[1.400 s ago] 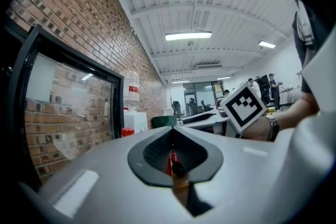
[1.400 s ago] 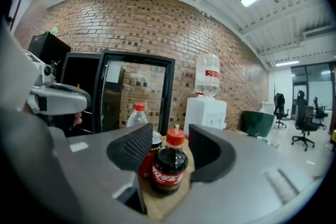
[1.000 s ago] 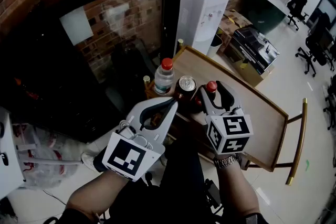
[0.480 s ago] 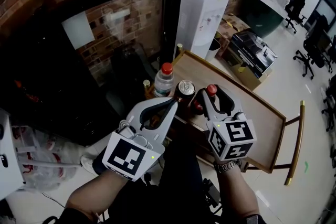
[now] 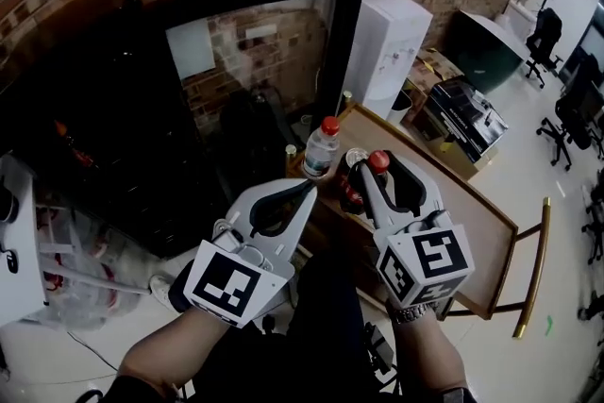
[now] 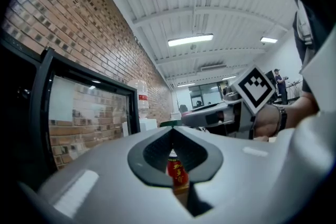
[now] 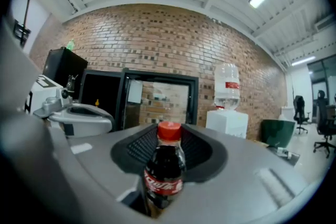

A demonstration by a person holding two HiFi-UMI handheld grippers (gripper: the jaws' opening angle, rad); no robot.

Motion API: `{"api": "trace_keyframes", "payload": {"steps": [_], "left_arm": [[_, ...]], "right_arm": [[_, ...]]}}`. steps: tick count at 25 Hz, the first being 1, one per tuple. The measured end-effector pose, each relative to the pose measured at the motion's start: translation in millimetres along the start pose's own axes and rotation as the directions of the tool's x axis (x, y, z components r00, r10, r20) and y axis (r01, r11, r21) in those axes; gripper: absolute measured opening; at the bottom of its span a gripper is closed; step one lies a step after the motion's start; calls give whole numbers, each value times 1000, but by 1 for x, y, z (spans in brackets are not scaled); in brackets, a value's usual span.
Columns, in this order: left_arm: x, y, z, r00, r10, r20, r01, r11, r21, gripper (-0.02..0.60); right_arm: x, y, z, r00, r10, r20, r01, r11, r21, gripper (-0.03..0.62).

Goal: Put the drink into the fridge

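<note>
My right gripper [image 5: 380, 162] is shut on a cola bottle [image 5: 356, 192] with a red cap, holding it upright above the near corner of the wooden table [image 5: 477, 217]. In the right gripper view the cola bottle [image 7: 164, 170] stands between the ribbed pads, and the fridge [image 7: 157, 96] lies straight ahead. The fridge [image 5: 255, 99] is black with a glass door, which looks closed. My left gripper [image 5: 310, 184] hovers beside the right one, shut and empty. Through the gap in its jaws a red can [image 6: 177, 173] shows on the table beyond.
A clear water bottle [image 5: 323, 149] with a red cap and a can [image 5: 358, 158] stand on the table corner by the fridge. A white water dispenser [image 5: 392, 33] stands right of the fridge. Boxes [image 5: 462, 104] and office chairs [image 5: 545, 24] lie further right.
My right jaws have narrowed onto the cola bottle and raised it a little. Both grippers and the view have shifted toward the fridge, which now sits more central.
</note>
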State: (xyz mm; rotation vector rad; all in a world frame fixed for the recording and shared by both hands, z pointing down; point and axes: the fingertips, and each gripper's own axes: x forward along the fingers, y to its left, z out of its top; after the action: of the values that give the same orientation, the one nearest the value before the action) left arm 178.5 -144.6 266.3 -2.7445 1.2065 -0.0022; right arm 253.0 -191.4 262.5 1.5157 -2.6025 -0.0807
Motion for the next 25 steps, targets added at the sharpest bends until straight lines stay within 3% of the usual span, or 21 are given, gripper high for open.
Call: {"api": "trace_keyframes", "payload": {"steps": [6,12,25], "left_arm": [[-44,22,8,994,110,-4,-110,994,25,5],[-102,56,8,971,237,-14,-236,971,42,5],[-224,140,-12,874,480,-72,-479,877,40,5]], "right_arm": [[14,64,19,987,154,37,-153,988,-21,137],[35,142,30,950,306,61,-303,952,-42,137],[100,302,43,819,570,69,-567,821,-65,137]]}}
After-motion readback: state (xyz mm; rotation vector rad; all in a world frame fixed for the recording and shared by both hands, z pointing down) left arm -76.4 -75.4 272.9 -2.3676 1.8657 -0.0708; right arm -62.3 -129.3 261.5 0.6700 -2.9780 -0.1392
